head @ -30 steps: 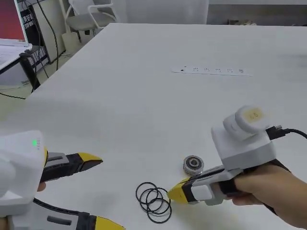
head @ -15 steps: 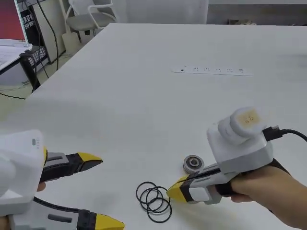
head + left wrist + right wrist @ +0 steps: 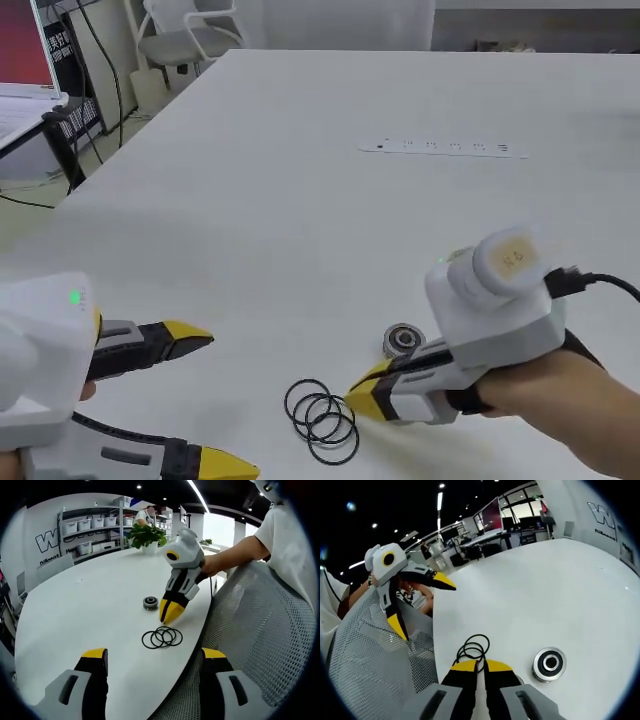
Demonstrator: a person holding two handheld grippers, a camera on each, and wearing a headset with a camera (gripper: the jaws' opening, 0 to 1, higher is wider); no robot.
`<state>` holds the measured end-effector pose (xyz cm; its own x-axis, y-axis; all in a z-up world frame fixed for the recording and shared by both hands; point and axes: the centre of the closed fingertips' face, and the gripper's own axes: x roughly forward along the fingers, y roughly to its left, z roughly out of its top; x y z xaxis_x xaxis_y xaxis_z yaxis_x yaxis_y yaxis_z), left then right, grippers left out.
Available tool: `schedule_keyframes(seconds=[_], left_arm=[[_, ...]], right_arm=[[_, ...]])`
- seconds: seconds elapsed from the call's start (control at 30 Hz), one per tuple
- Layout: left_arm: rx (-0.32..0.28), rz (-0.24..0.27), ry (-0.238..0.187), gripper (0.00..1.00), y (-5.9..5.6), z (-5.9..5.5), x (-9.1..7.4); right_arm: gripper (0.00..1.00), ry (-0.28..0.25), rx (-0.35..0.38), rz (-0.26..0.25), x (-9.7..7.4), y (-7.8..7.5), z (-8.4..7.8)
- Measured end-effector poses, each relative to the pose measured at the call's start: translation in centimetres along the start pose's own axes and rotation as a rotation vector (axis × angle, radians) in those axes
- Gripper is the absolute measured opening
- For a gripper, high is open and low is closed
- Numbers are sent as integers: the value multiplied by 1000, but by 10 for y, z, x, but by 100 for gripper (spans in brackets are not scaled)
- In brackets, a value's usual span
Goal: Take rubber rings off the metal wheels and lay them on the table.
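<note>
Shifted right claw nearer rubber rings: jaws together, tips at pile's edge. Logged metal wheel near rings, left claw spread, well apart from them.

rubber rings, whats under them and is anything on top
Under the rubber rings the white table shows through their open loops. They overlap one another. Nothing visible lies on top; in the right gripper view the right gripper hides their near edge.
</note>
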<state>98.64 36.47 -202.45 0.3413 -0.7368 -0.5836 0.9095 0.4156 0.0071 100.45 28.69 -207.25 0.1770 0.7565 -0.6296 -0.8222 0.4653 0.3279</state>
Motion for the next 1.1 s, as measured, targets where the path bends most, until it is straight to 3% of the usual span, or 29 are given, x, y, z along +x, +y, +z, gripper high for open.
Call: schedule_keyframes(seconds=[0.37, 0.5, 0.9, 1.1], left_arm=[[-4, 0, -2, 72, 0, 0, 0], [-3, 0, -1, 72, 0, 0, 0], [-4, 1, -9, 73, 0, 2, -1], [-6, -3, -10, 73, -1, 2, -1]], right_arm=[[7, -26, 8, -19, -8, -5, 7], [11, -25, -3, -31, -11, -8, 8], [21, -110, 0, -48, -33, -9, 31], [31, -110, -34, -68, -42, -12, 35]])
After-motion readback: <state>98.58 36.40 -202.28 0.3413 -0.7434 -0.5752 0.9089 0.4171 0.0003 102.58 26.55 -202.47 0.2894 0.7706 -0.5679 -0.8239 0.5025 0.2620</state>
